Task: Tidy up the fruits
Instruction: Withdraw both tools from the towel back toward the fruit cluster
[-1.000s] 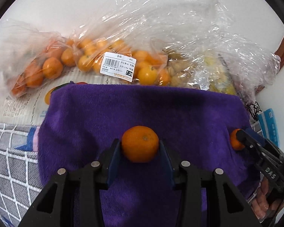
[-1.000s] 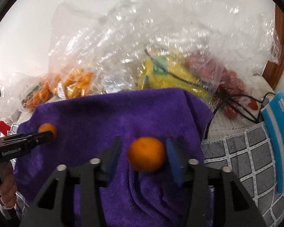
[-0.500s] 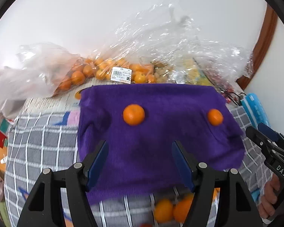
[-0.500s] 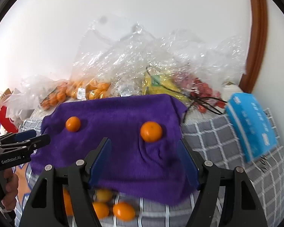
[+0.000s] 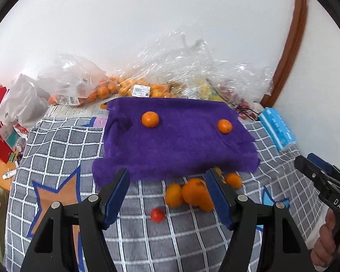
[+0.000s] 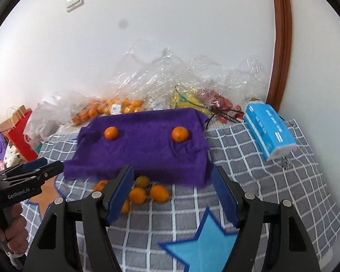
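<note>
Since both tools (image 5: 167, 195) (image 6: 173, 195) withdrew, two oranges (image 5: 150, 119) (image 5: 224, 126) sit released — untouched

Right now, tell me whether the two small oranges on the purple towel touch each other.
Apart. The left wrist view shows bare purple towel between the left orange and the right orange.

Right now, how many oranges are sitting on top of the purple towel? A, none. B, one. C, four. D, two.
D: two oranges rest on the purple towel, one toward its left and one toward its right, apart from each other; the other loose fruit lies on the checked cloth in front of the towel, not on it.
</note>
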Available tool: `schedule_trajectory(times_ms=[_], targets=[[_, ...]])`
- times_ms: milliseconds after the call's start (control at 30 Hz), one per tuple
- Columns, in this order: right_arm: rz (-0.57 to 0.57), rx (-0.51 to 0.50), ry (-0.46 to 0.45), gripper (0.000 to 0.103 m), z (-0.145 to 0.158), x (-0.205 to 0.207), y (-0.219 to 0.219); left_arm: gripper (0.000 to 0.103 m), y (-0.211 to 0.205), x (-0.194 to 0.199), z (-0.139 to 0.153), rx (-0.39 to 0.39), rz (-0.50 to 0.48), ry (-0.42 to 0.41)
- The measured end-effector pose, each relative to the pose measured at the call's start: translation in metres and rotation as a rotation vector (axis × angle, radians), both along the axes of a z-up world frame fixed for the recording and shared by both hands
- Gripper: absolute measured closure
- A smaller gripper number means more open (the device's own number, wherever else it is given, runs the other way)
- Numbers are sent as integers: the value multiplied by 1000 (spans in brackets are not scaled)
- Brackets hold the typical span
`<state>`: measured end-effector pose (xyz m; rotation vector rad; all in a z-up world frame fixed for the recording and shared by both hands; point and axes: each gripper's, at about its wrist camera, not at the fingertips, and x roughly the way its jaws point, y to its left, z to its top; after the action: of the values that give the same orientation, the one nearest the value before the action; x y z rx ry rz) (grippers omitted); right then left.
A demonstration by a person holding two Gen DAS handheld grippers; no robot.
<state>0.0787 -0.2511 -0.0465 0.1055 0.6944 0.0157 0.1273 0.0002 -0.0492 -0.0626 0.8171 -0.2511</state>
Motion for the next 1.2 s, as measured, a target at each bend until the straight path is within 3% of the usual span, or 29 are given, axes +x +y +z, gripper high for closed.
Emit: schedule_trajectory(times_ms=[267, 433, 800, 900, 1200], targets=[[-16, -11, 8, 35, -3, -35, 1, 36, -1, -37, 6, 43, 6, -45], [-11, -4, -40, 35, -5, -47, 1, 36, -7, -46, 5, 90, 15, -68], [-60, -68, -45, 34, -27, -24, -4, 36, 7, -31, -15, 80, 53, -60], [-46, -25, -3, 34, -41, -13, -11, 36, 8, -25, -26, 97, 45, -42], [40, 16, 119, 65, -89, 27, -1, 36, 16, 7, -62, 75, 67, 74]])
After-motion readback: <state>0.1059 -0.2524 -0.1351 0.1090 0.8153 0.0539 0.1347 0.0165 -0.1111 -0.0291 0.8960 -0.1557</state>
